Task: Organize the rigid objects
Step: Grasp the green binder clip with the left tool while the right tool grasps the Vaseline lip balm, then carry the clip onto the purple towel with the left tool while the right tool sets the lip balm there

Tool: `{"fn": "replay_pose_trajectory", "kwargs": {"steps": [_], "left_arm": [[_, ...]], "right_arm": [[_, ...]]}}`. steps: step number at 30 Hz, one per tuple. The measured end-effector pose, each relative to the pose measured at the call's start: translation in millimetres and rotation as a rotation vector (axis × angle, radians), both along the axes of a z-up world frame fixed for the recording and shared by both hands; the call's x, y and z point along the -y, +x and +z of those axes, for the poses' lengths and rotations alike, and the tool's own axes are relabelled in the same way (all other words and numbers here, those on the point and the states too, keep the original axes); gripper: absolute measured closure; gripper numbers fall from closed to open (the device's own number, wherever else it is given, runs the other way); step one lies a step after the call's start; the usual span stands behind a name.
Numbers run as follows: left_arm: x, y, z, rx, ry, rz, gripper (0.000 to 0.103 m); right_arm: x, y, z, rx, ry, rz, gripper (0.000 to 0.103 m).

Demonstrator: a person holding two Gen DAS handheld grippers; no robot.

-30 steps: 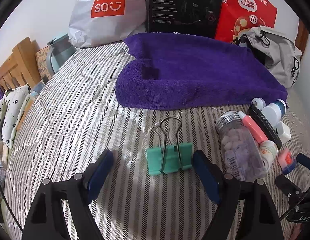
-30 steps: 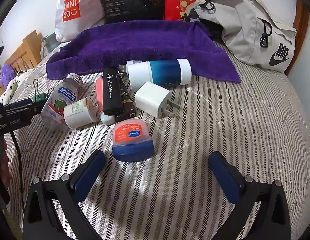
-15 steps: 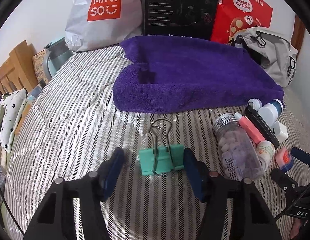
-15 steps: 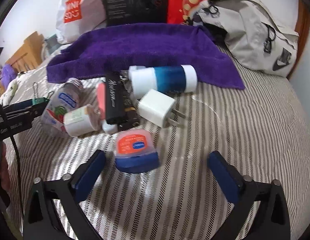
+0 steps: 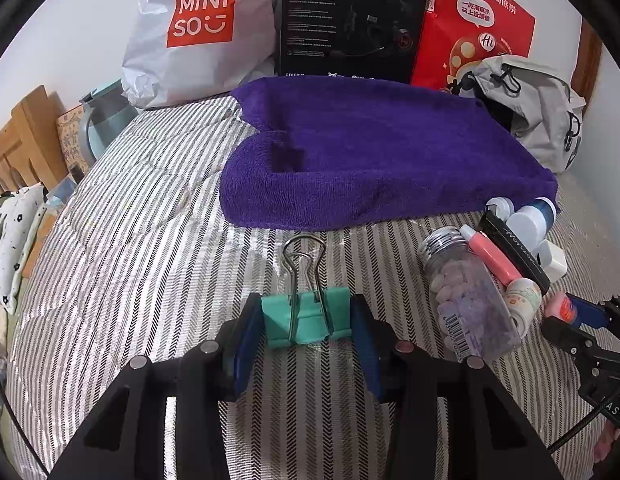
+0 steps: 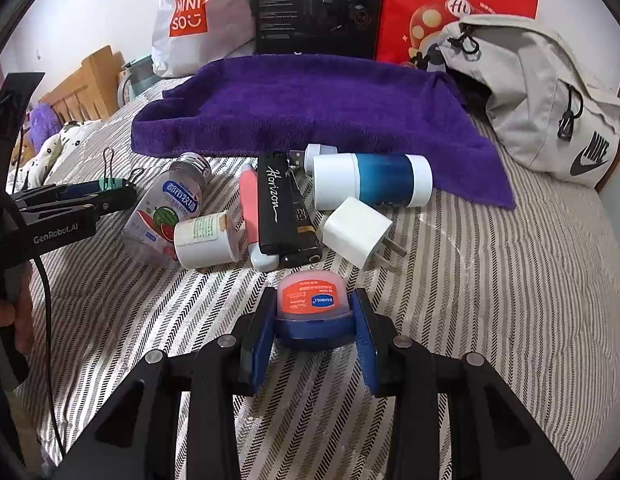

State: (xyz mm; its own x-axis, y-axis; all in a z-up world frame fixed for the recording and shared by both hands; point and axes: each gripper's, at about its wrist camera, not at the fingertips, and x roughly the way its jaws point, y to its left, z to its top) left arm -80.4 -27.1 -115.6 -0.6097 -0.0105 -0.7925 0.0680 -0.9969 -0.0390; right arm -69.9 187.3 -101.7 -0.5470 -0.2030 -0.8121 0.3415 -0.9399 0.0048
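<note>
My left gripper (image 5: 307, 330) is clamped on the green binder clip (image 5: 305, 317), pads on its two short ends and wire handles pointing toward 12 o'clock. My right gripper (image 6: 314, 330) has closed on the jelly jar (image 6: 312, 307). The purple towel (image 5: 374, 148) lies at 12 o'clock from both, likely their destination.

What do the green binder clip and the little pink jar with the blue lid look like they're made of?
The green binder clip, held between the left gripper's jaws: likely painted sheet metal with a matte mint body, plus shiny bare wire handles. The pink jar with the blue lid, between the right gripper's jaws: probably plastic, with a translucent pink tub, a glossy printed label and an opaque blue lid.
</note>
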Motion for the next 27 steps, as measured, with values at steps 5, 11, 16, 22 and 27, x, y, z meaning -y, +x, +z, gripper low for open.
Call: {"fn": "replay_pose_trajectory", "kwargs": {"steps": [5,11,16,22,27], "left_arm": [[4,2,1,0.004,0.009,-0.003,0.062],[13,3,15,-0.003,0.044,-0.006,0.062],[10,1,33,-0.025,0.023,-0.011,0.062],[9,-4,61,-0.062,0.025,-0.013,0.062],[8,-22,75,-0.071,0.03,-0.02,0.062]], "right_arm": [[-2,0,2,0.012,-0.001,-0.003,0.066],[-7,5,8,0.026,-0.013,-0.013,0.066],[-11,6,16,0.031,-0.026,-0.015,0.066],[-12,4,34,0.023,-0.045,-0.003,0.066],[-10,-7,54,0.012,-0.07,0.011,0.066]]}}
